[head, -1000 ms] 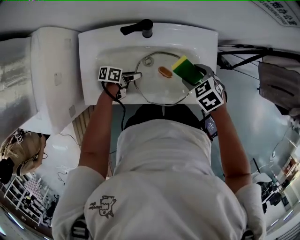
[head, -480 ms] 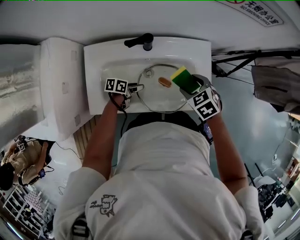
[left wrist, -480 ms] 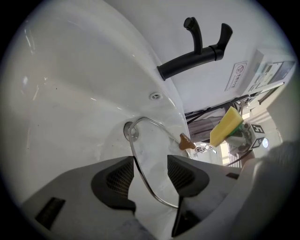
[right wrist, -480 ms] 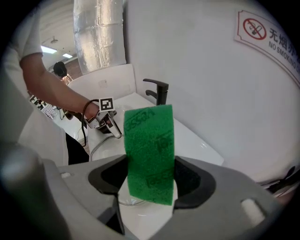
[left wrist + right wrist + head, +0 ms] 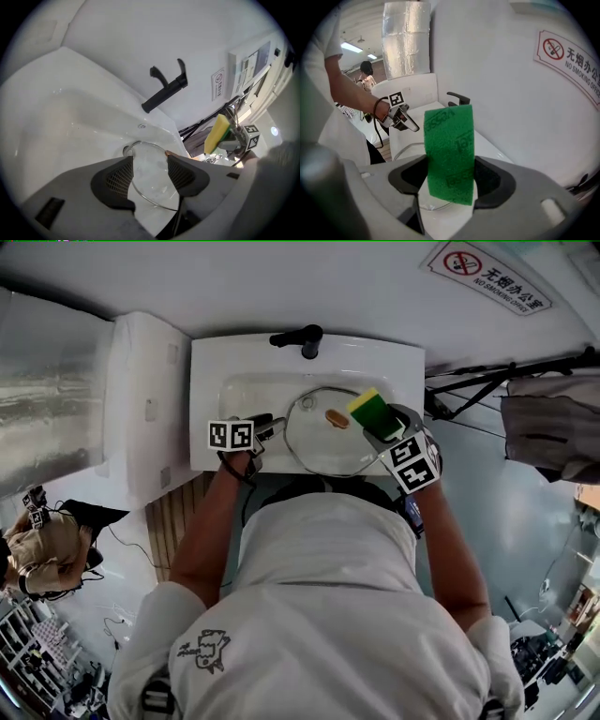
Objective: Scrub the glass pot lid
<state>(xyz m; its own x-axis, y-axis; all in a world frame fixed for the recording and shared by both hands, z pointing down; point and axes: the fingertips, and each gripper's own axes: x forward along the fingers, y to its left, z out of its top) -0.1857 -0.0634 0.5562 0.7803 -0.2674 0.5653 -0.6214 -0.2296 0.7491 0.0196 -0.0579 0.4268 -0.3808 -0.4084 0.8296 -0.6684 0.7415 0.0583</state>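
Glass pot lid [image 5: 319, 448] in the washbasin [image 5: 211, 371] looks slippery, breakable, best gripped at its rim; left tongs [image 5: 270, 424], just opening, stand empty; right tongs [image 5: 382, 427] clamp the scouring sponge [image 5: 371, 409].

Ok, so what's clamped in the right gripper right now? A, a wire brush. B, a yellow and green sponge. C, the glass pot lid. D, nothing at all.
B: the right gripper view shows the jaws of the right gripper pressed on both sides of the sponge, its green face toward the camera, while the glass lid lies in the sink.
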